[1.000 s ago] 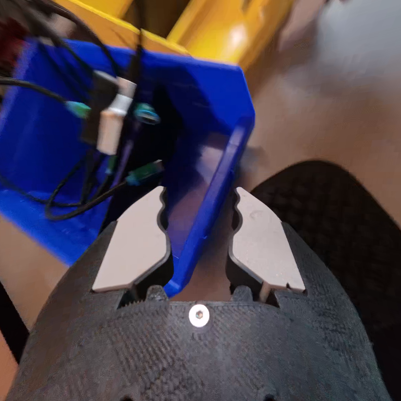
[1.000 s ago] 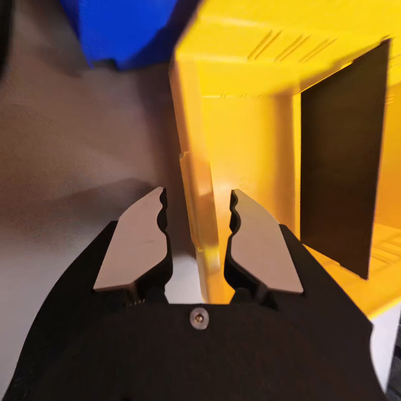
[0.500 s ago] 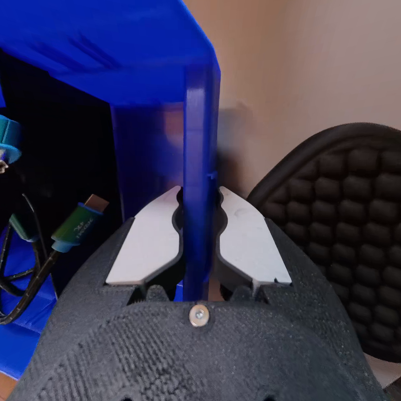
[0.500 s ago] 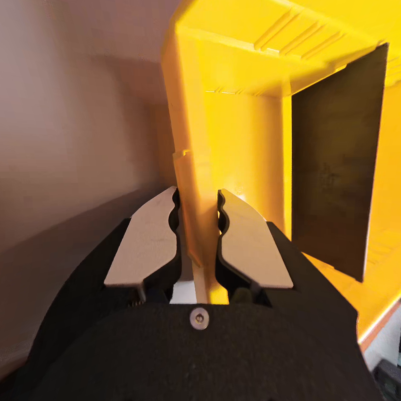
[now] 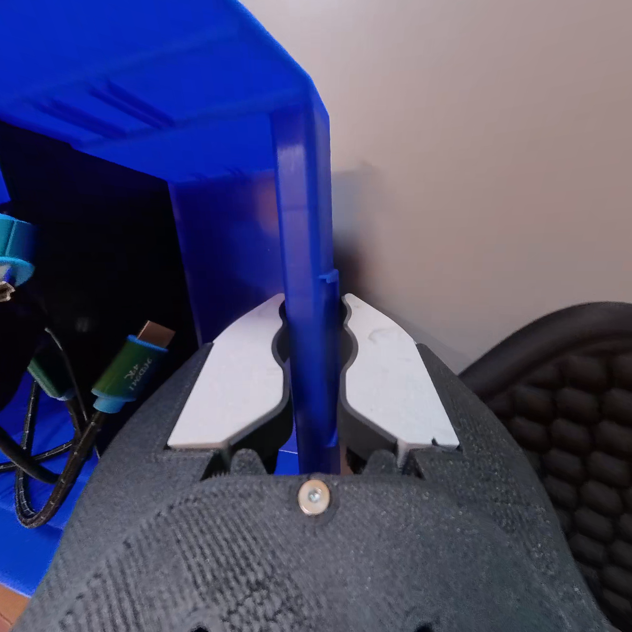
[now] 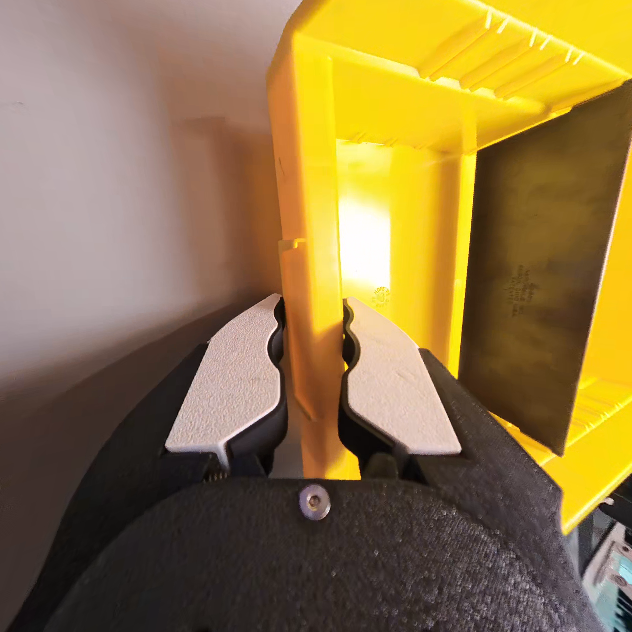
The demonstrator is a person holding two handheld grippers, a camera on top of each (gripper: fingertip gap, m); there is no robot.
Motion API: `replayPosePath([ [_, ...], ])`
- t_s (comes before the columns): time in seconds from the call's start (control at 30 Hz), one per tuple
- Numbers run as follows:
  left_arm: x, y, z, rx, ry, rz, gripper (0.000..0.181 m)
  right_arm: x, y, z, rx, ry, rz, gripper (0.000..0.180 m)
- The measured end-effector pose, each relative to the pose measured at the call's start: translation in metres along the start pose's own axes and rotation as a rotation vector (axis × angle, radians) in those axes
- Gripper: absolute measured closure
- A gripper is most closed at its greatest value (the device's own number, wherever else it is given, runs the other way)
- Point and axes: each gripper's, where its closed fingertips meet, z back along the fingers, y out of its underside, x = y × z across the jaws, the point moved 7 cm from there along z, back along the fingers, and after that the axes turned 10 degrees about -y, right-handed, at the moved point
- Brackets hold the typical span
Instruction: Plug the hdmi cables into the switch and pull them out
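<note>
My left gripper (image 5: 312,301) is shut on the right side wall of a blue plastic bin (image 5: 301,212). Inside the bin lie HDMI cables with green plugs (image 5: 131,371) and black braided cords (image 5: 68,455); another teal plug (image 5: 13,249) shows at the far left edge. My right gripper (image 6: 313,301) is shut on the left side wall of a yellow plastic bin (image 6: 304,191). A dark flat divider panel (image 6: 540,280) stands inside the yellow bin. I cannot make out the switch.
A black bumpy cushion (image 5: 564,410) lies right of the left gripper. A pale wall (image 6: 119,154) lies behind both bins. A pale object (image 6: 608,564) shows below the yellow bin at the lower right.
Both grippers closed from open onto the bin walls, the left on the blue, the right on the yellow. Both views have shifted; the bins now appear upright and closer.
</note>
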Motion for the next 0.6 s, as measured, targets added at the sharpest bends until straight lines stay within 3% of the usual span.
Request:
replayPosePath([
  [0.17,0.018,-0.013,-0.014,-0.011,-0.031,-0.022,0.153,-0.030,-0.001,0.005,0.023,-0.002,-0.059,0.137],
  [0.23,0.026,-0.017,-0.020,-0.020,-0.057,-0.034,0.153,-0.029,-0.018,0.023,-0.057,-0.015,-0.105,0.135],
  [0.43,0.053,-0.028,-0.032,-0.083,-0.163,-0.037,0.142,0.005,-0.110,0.075,-0.684,-0.097,-0.319,0.138],
  [0.6,0.075,-0.033,0.014,-0.285,-0.122,0.098,0.139,0.036,-0.148,0.051,-1.043,-0.107,-0.436,0.141],
])
